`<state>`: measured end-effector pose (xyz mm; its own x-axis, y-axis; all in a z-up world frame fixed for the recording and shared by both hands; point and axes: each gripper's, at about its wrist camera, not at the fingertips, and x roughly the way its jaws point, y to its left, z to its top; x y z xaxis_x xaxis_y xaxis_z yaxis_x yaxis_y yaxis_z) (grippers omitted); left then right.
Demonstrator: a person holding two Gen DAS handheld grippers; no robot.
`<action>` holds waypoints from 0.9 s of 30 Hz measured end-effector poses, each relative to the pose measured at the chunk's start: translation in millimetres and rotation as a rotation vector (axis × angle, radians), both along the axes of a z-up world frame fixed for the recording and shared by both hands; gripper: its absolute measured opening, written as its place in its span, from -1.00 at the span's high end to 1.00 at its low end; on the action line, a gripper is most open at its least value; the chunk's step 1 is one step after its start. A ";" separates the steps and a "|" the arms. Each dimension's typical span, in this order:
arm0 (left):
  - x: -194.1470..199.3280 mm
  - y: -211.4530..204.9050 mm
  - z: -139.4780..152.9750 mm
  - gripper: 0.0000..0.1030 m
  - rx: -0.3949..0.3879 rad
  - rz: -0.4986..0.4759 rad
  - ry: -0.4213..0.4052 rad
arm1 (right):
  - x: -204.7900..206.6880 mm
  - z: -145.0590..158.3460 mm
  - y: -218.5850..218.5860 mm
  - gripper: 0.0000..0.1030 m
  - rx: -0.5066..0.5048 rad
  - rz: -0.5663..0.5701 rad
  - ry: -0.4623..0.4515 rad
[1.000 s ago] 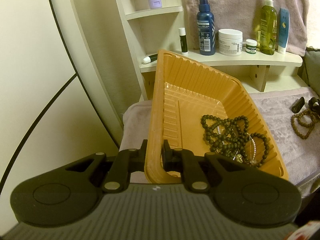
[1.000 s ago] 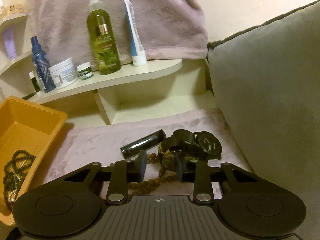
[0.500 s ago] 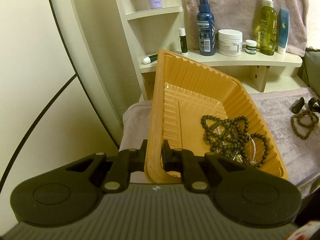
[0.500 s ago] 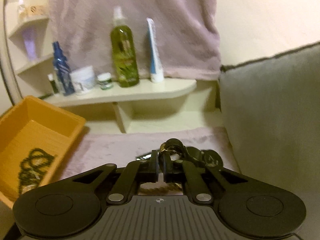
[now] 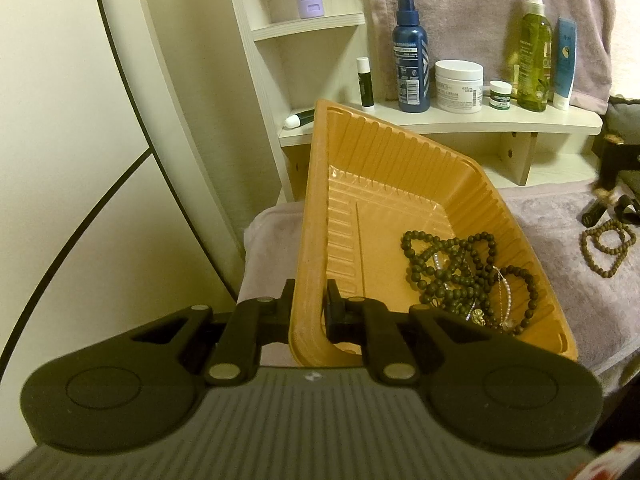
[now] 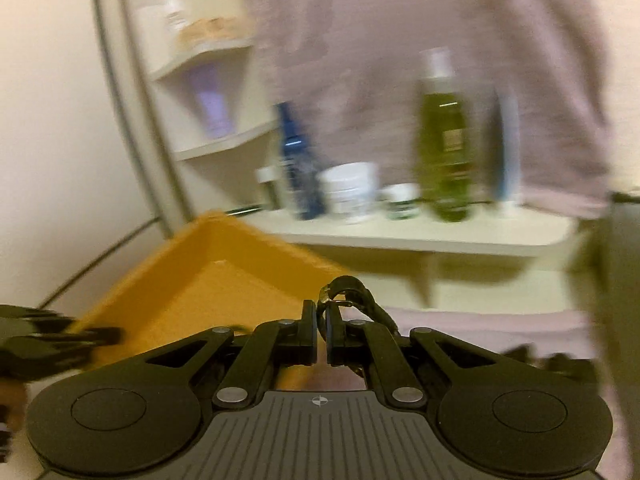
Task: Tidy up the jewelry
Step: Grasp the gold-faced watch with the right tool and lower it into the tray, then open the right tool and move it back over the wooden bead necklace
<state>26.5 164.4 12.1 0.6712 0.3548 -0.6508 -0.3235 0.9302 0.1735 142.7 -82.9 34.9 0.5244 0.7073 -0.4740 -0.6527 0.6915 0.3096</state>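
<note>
- Looking along my left gripper, I see the tray tilted, its near corner raised off the mauve cloth and its far rim close under the shelf edge.
- Open cloth lies to the right of the tray; a curved wall panel closes the left side.
- My left gripper reaches forward and level, 1 finger outside the tray wall and 1 inside, clamped on that wall.
- Dark beads with a thin pearl strand sit piled in the tray's lower right corner.
- A brown bead bracelet and a small black tube lie on the cloth, well apart from the tray.
- My right view is motion-blurred; the right gripper hangs above the cloth, just beside the tray's right rim.
- Its fingers are pressed nearly together on a black strap, which loops up above the tips; I take it for a watch band but cannot tell for sure.
- Bottles and jars crowd the shelf behind.
</note>
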 end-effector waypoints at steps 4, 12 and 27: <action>0.0 1.0 -0.3 0.78 -0.001 -0.001 -0.002 | -9.7 -3.5 36.7 0.92 0.010 0.115 0.018; -0.2 1.7 -0.7 0.78 -0.007 -0.001 -0.006 | -22.1 -23.2 80.5 0.92 -0.042 0.229 0.083; -1.4 2.7 -2.2 0.78 -0.011 0.003 -0.007 | -15.9 -33.8 64.0 0.17 -0.024 0.165 0.167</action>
